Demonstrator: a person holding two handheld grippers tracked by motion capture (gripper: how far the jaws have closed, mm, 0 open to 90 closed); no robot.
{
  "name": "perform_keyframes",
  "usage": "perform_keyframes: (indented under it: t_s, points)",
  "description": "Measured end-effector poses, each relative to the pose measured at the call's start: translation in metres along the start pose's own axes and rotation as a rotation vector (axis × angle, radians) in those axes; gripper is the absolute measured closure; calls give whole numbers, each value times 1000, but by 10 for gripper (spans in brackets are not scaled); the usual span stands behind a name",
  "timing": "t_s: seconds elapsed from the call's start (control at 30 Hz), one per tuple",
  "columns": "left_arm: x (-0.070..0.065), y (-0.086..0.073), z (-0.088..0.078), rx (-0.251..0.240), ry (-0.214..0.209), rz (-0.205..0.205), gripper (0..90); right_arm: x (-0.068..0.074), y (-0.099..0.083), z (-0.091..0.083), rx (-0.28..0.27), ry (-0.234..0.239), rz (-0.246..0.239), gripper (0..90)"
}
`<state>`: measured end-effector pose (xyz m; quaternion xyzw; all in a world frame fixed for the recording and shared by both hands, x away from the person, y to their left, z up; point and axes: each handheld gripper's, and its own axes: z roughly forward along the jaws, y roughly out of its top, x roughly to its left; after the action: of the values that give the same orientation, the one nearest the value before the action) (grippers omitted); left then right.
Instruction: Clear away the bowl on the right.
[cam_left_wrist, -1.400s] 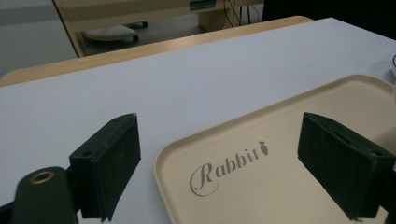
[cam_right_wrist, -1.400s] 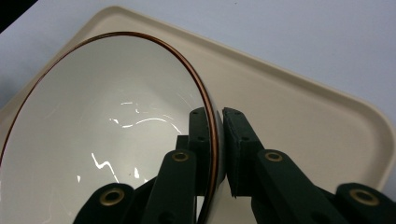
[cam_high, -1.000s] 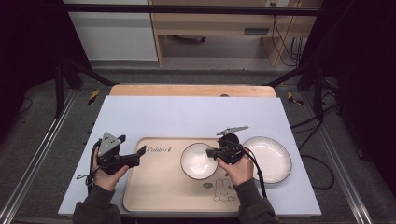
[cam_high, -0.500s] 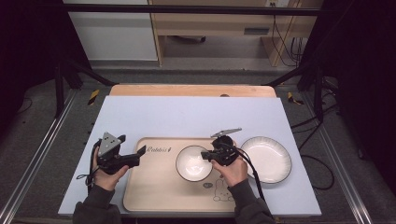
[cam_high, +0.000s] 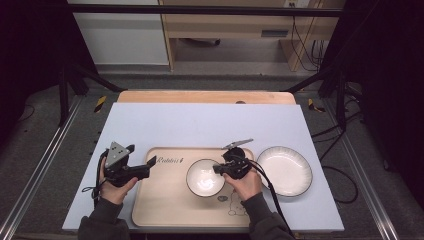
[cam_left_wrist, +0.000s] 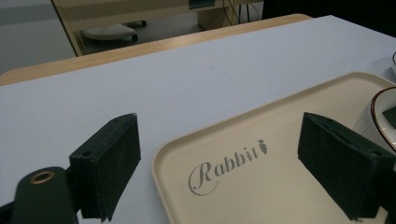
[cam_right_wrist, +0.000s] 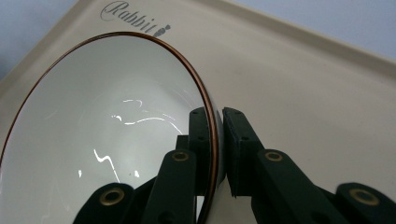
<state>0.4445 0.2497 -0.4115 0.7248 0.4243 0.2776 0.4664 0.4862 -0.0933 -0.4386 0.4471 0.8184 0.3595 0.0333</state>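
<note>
A white bowl (cam_high: 204, 178) with a thin brown rim sits over the beige tray (cam_high: 165, 200) marked "Rabbit". My right gripper (cam_high: 218, 169) is shut on the bowl's right rim. In the right gripper view the bowl (cam_right_wrist: 93, 135) tilts up on edge, its rim pinched between the two black pads, gripper (cam_right_wrist: 216, 130). My left gripper (cam_high: 150, 162) hovers at the tray's left edge with jaws wide open and nothing between them. In the left gripper view the gripper (cam_left_wrist: 233, 158) looks across the tray (cam_left_wrist: 299, 121), with the bowl's rim (cam_left_wrist: 380, 116) at the far right.
A white plate (cam_high: 284, 170) lies on the pale blue mat (cam_high: 210, 125) to the right of the tray. A wooden table edge (cam_high: 205, 97) runs along the back. Black frame posts and cables stand at the sides.
The right gripper and the bowl have shifted slightly left over the tray. The left gripper has kept still.
</note>
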Motion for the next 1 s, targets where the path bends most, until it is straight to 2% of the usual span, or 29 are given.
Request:
perform_keyframes:
  t_s: [0.3, 0.4, 0.9, 0.97, 1.0]
  points:
    - [0, 0, 0, 4, -1, 2, 128, -1, -1, 4, 8, -1, -3, 821]
    - [0, 0, 0, 1, -1, -1, 128, 0, -1, 3, 14, -2, 14, 821]
    - [0, 0, 0, 1, 0, 0, 128, -2, -2, 7, -3, 1, -14, 821]
    - [0, 0, 0, 1, 1, 0, 128, -1, -2, 8, 5, -7, 7, 822]
    - [0, 0, 0, 2, 1, -1, 128, -3, -3, 9, -1, -6, -13, 822]
